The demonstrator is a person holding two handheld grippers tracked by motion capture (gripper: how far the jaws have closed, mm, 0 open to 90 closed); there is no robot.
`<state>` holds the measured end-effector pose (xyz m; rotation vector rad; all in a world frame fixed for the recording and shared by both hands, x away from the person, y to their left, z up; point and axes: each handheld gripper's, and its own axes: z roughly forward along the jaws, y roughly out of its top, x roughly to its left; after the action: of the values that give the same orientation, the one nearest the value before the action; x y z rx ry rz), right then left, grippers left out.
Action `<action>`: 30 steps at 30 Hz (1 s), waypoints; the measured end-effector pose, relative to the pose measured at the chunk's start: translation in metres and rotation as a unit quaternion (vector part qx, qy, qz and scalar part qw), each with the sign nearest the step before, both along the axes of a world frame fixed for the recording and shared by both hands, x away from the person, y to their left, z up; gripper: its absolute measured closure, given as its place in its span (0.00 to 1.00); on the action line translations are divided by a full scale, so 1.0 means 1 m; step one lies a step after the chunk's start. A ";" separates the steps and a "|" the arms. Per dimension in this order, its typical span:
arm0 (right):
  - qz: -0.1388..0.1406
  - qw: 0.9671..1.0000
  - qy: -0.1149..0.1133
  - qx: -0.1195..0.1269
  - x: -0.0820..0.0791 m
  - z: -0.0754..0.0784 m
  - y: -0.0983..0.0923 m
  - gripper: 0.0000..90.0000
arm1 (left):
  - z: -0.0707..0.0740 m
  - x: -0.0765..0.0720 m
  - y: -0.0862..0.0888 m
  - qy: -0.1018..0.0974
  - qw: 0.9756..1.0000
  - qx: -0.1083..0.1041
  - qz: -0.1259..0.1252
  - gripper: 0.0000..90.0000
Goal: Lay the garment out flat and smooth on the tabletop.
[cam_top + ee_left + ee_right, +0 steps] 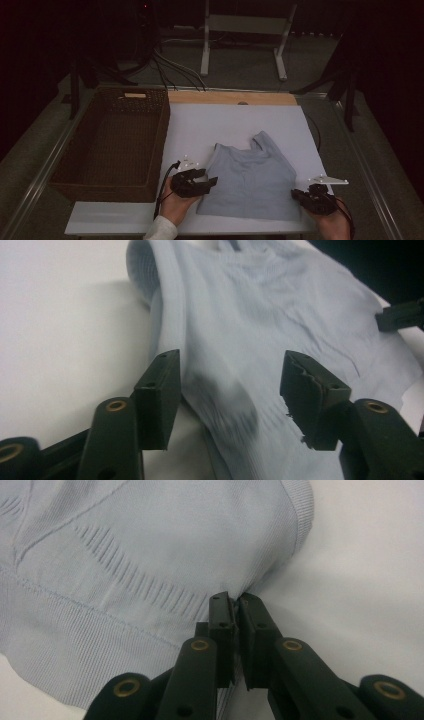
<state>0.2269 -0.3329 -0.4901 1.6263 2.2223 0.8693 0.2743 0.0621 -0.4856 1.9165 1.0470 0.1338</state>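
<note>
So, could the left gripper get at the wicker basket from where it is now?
Probably yes. The left gripper stands open over the top's left edge, holding nothing, and the wicker basket sits just beside it with only bare white board between.

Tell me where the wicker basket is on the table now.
In the high view, the wicker basket stands at the left of the table, beside the white board where the pale blue top lies.

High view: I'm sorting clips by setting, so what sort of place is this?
Probably a recording bench in a lab, not a home: a white board on a metal-railed table, loose cables on the floor behind, and a wicker basket beside a pale blue top.
</note>
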 end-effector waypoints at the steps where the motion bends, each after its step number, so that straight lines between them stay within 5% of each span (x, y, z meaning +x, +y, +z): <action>1: 0.000 1.000 0.000 0.000 0.000 0.000 0.000 0.95 | 0.000 0.000 0.000 0.000 1.000 0.000 0.000 0.45; 9: 0.002 1.000 0.000 0.003 0.000 0.000 -0.001 0.94 | 0.007 0.020 -0.004 -0.014 1.000 -0.013 0.014 0.42; 19: 0.004 1.000 0.000 0.004 0.000 -0.001 -0.001 0.94 | -0.003 0.038 -0.009 0.004 1.000 -0.005 0.024 0.42; 24: 0.007 1.000 0.000 0.003 0.000 -0.001 -0.001 0.94 | -0.006 0.042 -0.013 0.021 1.000 -0.008 0.011 0.58; 26: 0.008 1.000 0.000 0.002 0.000 -0.001 0.000 0.94 | -0.006 0.040 -0.017 0.015 1.000 0.007 0.017 0.77; 30: 0.008 1.000 0.001 0.002 0.000 -0.001 0.000 0.94 | 0.000 0.035 -0.026 -0.001 1.000 0.010 0.003 0.90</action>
<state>0.2268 -0.3325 -0.4915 1.6135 2.2400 0.8782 0.3093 0.0360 -0.4851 1.9315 1.0533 0.1504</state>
